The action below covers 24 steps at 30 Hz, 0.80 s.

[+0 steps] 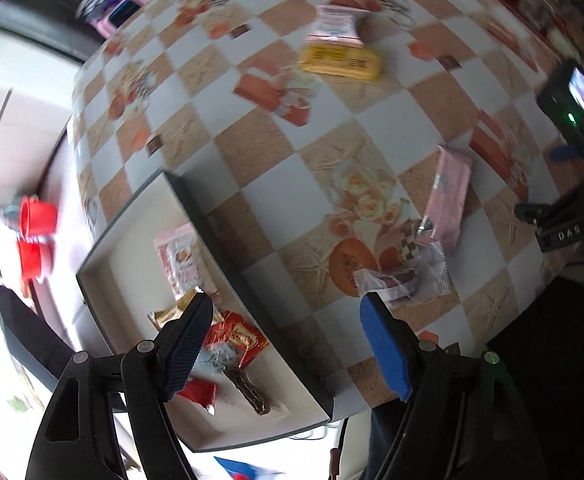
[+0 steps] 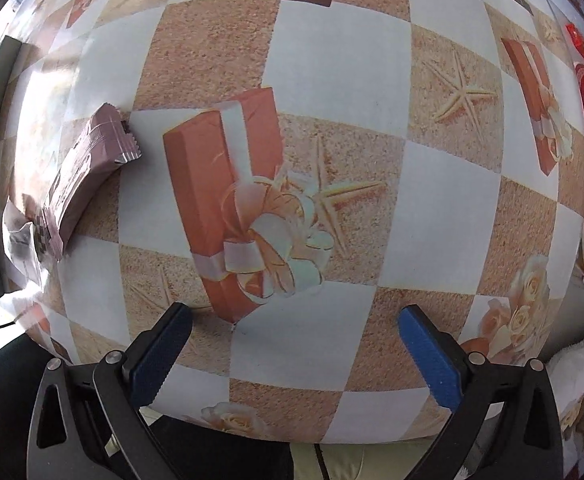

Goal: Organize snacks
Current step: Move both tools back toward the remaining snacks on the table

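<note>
Snacks lie in two places: several sit in a shallow white cardboard box (image 1: 139,240) with a dark outer rim at the counter's edge, among them a red-and-gold foil sweet (image 1: 237,338), a dark chocolate wafer bar (image 1: 247,390) and a pink biscuit pack (image 1: 181,260). Loose on the checked orange-and-white counter (image 1: 275,184) are a pink wrapped bar (image 1: 450,196), a clear-wrapped sweet (image 1: 408,276) and a yellow packet (image 1: 342,62). The left gripper (image 1: 287,324) hangs over the box rim, jaws apart and empty. The right gripper (image 2: 296,344) points down at bare counter, jaws wide, nothing between them; the pink bar (image 2: 83,168) lies to its left.
</note>
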Each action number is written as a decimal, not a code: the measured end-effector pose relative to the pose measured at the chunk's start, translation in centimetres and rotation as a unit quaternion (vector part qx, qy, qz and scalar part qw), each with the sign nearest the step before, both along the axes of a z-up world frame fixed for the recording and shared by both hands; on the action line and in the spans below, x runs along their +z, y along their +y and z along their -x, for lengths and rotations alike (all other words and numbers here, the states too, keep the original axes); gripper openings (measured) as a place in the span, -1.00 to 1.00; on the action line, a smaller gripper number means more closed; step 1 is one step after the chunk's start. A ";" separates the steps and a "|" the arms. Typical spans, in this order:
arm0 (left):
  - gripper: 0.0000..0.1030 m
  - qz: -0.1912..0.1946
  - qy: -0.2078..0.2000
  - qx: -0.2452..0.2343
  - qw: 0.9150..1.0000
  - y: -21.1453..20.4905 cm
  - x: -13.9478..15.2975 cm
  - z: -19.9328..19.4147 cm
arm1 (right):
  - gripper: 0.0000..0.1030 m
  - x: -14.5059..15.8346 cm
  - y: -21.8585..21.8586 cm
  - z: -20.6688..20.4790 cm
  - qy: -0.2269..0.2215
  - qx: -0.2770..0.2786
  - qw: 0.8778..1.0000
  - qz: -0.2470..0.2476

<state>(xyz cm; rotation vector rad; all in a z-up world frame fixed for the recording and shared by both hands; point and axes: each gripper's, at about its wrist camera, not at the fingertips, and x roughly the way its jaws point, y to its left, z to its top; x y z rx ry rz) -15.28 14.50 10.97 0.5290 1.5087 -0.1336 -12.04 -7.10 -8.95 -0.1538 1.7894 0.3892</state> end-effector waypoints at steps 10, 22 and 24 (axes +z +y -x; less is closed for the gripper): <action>0.55 -0.008 -0.001 -0.007 1.000 -0.9 0.2 -0.6 | 1.00 0.0 0.7 0.3 0.003 0.016 1.000 0.000; 0.55 -0.009 -0.006 -0.018 1.000 -1.4 0.4 -0.6 | 1.00 -0.1 0.7 0.3 0.004 0.012 1.000 0.001; 0.55 -0.008 -0.005 -0.020 1.000 -1.4 0.4 -0.6 | 1.00 -0.1 0.7 0.3 0.004 0.012 1.000 0.001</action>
